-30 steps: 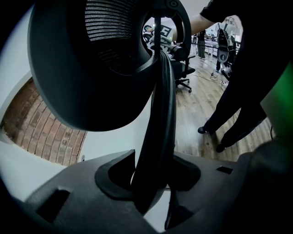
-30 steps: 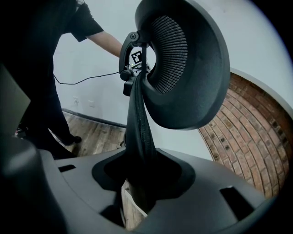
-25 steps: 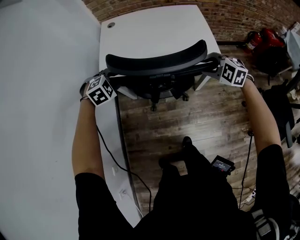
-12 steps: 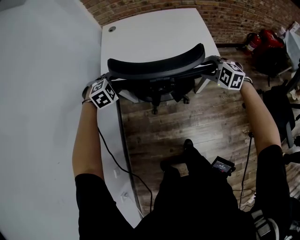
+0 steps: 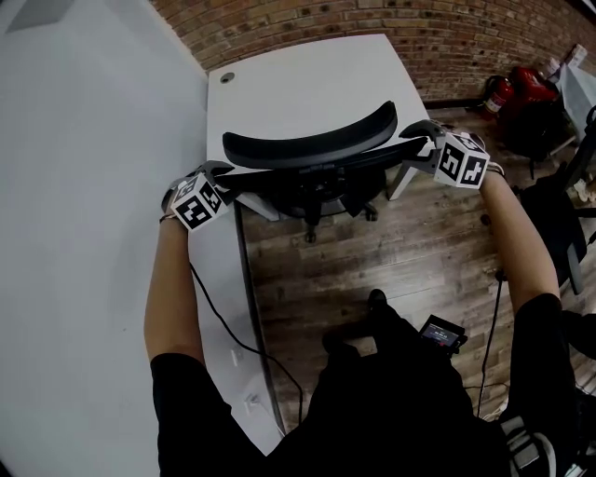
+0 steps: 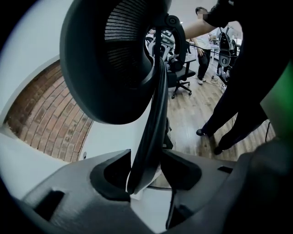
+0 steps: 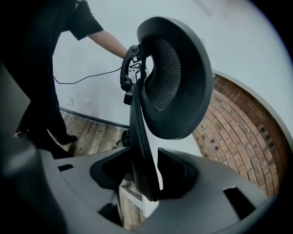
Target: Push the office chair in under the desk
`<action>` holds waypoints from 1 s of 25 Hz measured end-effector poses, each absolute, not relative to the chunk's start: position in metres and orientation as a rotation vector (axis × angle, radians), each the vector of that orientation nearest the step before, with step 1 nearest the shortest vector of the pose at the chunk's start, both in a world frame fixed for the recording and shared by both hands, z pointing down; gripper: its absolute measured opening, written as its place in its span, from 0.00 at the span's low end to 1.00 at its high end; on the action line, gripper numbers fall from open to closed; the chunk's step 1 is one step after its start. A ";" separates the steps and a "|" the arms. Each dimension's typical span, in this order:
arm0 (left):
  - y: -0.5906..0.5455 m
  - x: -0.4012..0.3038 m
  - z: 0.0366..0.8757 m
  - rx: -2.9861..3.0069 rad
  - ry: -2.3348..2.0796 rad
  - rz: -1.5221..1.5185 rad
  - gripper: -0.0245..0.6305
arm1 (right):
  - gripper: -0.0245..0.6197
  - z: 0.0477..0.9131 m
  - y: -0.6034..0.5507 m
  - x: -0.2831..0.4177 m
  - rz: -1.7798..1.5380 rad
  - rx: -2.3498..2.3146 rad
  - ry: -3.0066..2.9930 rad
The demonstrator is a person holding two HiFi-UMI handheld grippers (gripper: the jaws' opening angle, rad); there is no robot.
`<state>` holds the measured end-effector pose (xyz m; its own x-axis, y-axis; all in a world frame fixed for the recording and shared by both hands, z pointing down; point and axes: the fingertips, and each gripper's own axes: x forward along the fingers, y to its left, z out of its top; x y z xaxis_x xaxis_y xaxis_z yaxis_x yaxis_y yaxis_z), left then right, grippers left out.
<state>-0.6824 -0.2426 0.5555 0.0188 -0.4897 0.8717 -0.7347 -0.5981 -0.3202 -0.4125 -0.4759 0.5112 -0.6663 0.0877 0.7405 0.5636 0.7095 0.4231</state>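
Note:
The black office chair stands with its seat tucked under the white desk, and its curved headrest lies over the desk's front edge. My left gripper is at the left end of the chair's back frame. My right gripper is at the right end. The thin back edge runs between the jaws of my right gripper, and likewise through my left gripper. Both pairs of jaws have just been opening and stand open, loose around the frame.
A white wall runs along the left and a brick wall stands behind the desk. Red bags and another dark chair are at the right. A cable hangs along the wall. The person's legs and a small device are below.
The head view has tipped, so the desk and chair sit a little lower in the picture. Both grippers stay at the ends of the chair back. The chair keeps its place against the desk.

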 end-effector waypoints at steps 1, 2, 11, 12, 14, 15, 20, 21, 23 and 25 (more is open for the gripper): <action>-0.240 -0.682 0.552 2.071 -1.294 1.604 0.33 | 0.33 0.505 -0.475 -0.410 -0.834 -0.478 -2.220; -0.238 -0.683 0.548 2.074 -1.319 1.589 0.33 | 0.32 0.497 -0.474 -0.409 -0.811 -0.458 -2.259; -0.235 -0.666 0.453 2.223 -1.796 0.897 0.33 | 0.19 0.389 -0.451 -0.399 -0.547 -0.191 -2.732; -0.232 -0.663 0.443 2.238 -1.836 0.832 0.33 | 0.19 0.381 -0.447 -0.397 -0.523 -0.167 -2.769; -0.227 -0.654 0.423 2.266 -1.908 0.710 0.33 | 0.17 0.364 -0.437 -0.393 -0.463 -0.128 -2.852; -0.223 -0.648 0.414 2.277 -1.941 0.647 0.33 | 0.16 0.355 -0.430 -0.390 -0.431 -0.112 -2.893; -0.192 -0.617 0.378 2.289 -2.104 0.300 0.31 | 0.12 0.315 -0.387 -0.376 -0.301 -0.047 -3.074; -0.184 -0.612 0.373 2.282 -2.134 0.232 0.31 | 0.11 0.309 -0.377 -0.373 -0.289 -0.032 -3.106; -0.168 -0.603 0.364 2.266 -2.179 0.090 0.28 | 0.10 0.296 -0.358 -0.366 -0.277 -0.005 -3.163; -0.151 -0.592 0.357 2.253 -2.197 -0.049 0.26 | 0.08 0.286 -0.337 -0.358 -0.278 0.004 -3.202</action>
<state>-0.5919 -0.1514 0.3567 0.0250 -0.9993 -0.0264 -0.9995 -0.0255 0.0175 -0.3580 -0.3371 0.2856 -0.9974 0.0036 -0.0719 -0.0088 0.9851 0.1719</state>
